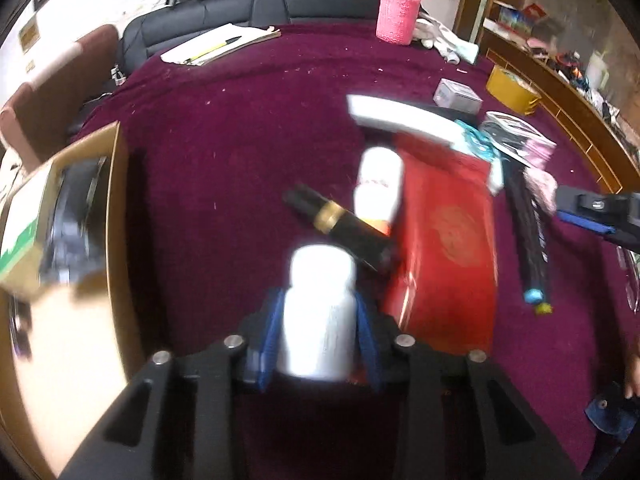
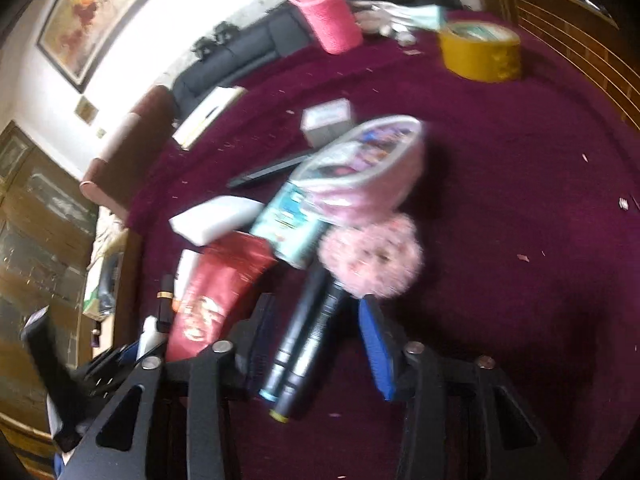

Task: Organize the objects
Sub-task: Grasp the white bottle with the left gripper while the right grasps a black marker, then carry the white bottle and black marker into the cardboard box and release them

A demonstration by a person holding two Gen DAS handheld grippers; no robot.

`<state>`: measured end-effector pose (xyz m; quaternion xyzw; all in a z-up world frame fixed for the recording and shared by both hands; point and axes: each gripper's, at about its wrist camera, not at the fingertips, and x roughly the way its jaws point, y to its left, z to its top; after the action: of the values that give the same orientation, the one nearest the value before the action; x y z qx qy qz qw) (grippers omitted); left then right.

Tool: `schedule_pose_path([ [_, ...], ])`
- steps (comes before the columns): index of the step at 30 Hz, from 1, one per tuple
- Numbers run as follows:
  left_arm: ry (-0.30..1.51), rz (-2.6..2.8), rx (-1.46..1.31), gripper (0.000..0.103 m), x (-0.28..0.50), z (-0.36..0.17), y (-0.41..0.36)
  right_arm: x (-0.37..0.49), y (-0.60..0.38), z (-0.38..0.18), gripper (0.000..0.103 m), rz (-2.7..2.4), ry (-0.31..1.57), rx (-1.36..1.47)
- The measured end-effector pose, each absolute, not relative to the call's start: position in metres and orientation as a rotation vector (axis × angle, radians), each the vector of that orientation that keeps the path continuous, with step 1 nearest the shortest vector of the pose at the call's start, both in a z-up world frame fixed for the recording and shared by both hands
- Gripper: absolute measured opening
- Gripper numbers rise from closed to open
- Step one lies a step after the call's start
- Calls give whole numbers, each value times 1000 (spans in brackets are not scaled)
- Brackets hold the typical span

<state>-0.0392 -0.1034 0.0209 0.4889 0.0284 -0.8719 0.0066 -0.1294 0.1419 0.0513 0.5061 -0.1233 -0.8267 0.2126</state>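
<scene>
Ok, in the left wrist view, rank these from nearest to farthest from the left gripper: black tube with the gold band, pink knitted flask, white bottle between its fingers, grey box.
1. White bottle: between the left gripper fingers.
2. Black tube with gold band: lying just beyond, slightly right.
3. Grey box: further back, right.
4. Pink knitted flask: far edge of the maroon cloth.

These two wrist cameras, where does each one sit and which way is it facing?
Left wrist: on the left claw, angled down at the maroon tablecloth; its fingers flank a white bottle; the right claw shows at the right edge.
Right wrist: on the right claw, angled down; two dark pens between its fingers; the left claw shows lower left.
Shared: red packet, pink flask, yellow tape roll.
</scene>
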Motion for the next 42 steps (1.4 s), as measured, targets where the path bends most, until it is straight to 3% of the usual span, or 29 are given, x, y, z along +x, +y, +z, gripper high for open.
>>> schedule_pose_path([
  [3,113,-2741,1473,32,-30,19,-100,-133,140,39,29,-2296,-302,1456],
  [10,108,-2749,1431,32,-27,18,-98,-124,110,37,28,-2393,0,1390],
  [12,82,-2751,1418,32,-27,18,-96,-122,105,35,21,-2427,100,1384],
  [15,73,-2757,1399,32,-26,17,-95,-123,115,36,15,-2462,103,1390],
  [21,50,-2765,1356,32,-23,16,-93,-126,123,42,15,-2394,-92,1364],
  [25,156,-2782,1362,32,-17,19,-97,-126,125,51,16,-2307,-243,1287],
  [42,338,-2860,1280,32,12,53,-102,-106,105,64,16,-2174,-294,1171],
])
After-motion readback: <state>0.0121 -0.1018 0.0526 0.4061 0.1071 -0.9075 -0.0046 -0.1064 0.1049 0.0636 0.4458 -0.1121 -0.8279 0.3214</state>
